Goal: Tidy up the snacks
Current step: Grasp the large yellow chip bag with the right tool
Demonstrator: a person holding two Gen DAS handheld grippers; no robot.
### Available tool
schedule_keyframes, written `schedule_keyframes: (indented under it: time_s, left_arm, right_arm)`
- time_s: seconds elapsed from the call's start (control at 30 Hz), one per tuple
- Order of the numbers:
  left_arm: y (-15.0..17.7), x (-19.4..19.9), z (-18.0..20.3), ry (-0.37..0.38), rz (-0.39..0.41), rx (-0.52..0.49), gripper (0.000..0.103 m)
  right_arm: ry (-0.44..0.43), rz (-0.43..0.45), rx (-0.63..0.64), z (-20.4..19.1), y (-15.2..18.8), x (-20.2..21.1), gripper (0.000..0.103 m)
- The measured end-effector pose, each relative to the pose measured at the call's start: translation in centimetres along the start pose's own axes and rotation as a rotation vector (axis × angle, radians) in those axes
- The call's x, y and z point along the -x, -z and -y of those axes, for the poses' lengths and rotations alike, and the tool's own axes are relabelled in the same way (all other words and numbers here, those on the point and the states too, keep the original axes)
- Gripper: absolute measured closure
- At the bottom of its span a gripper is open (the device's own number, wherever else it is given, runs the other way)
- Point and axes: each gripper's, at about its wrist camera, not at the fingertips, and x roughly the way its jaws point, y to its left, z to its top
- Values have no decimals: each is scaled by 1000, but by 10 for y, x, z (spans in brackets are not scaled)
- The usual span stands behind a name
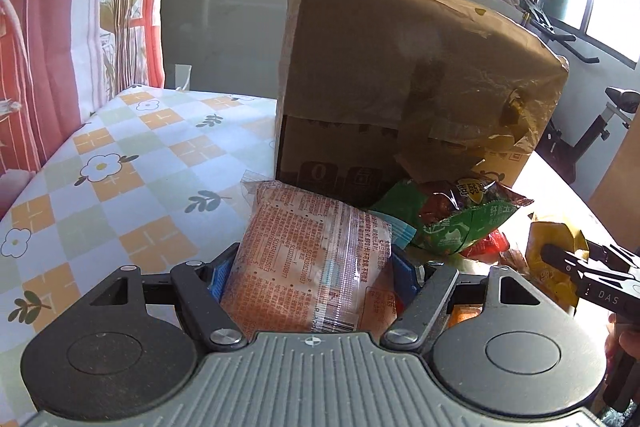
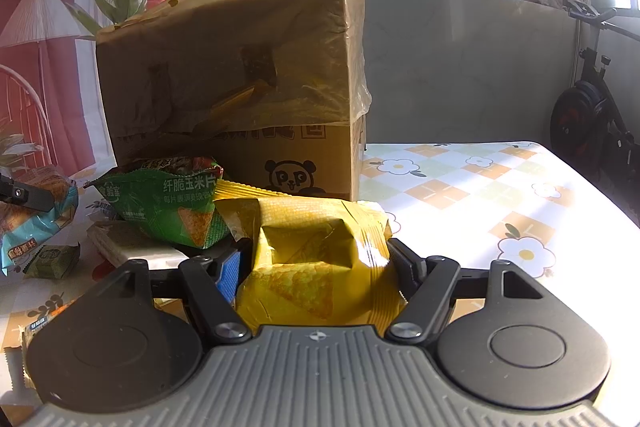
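Observation:
My left gripper is shut on an orange and blue snack bag, which stands up between the blue pads, raised off the tablecloth. The same bag and one left finger show at the left edge of the right wrist view. My right gripper is shut on a crumpled yellow chip bag; that bag also appears at the right of the left wrist view. A green corn chip bag lies between the two grippers, in front of the cardboard box.
The tall box stands at the table's middle, draped in plastic. A pale wafer pack and a small green packet lie near the green bag. The flowered tablecloth stretches right of the box. An exercise bike stands beyond.

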Motion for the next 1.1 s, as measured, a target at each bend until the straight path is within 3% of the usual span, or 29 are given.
schedule_keyframes:
  time_s: [0.07,0.3,0.4,0.5,0.73,0.8,0.93,1.03,1.1]
  left_arm:
    - [-7,-4,-12,7,-4,17,26]
    - [-18,-23,-49,-86,-29,106,26]
    - [-14,-32,-50,-131,-49,85,26]
    - [-14,-37,-45,-132,-63,48,26]
    - [-29,-18,-39,-144,19,30,25]
    - [-29,-13,-34,-114,22,28,27]
    - [-26,-8,-10,-104,45,-41,57]
    - [-24,-8,7,-31,39,-81,70]
    - [-20,-15,21,12,-6,-124,72]
  right_arm:
    - [-1,-3,-1,0,0,-1,30]
    - [-1,-2,-1,0,0,-1,30]
    - [-1,-2,-1,0,0,-1,30]
    - [-1,-2,-1,1,0,-1,30]
    - [-2,-1,-5,0,0,-1,30]
    - [-3,-1,-7,1,0,-1,30]
    - [-3,-1,-8,1,0,-1,30]
    - [-5,0,-12,1,0,-1,30]
    - [-6,1,-15,2,0,-1,30]
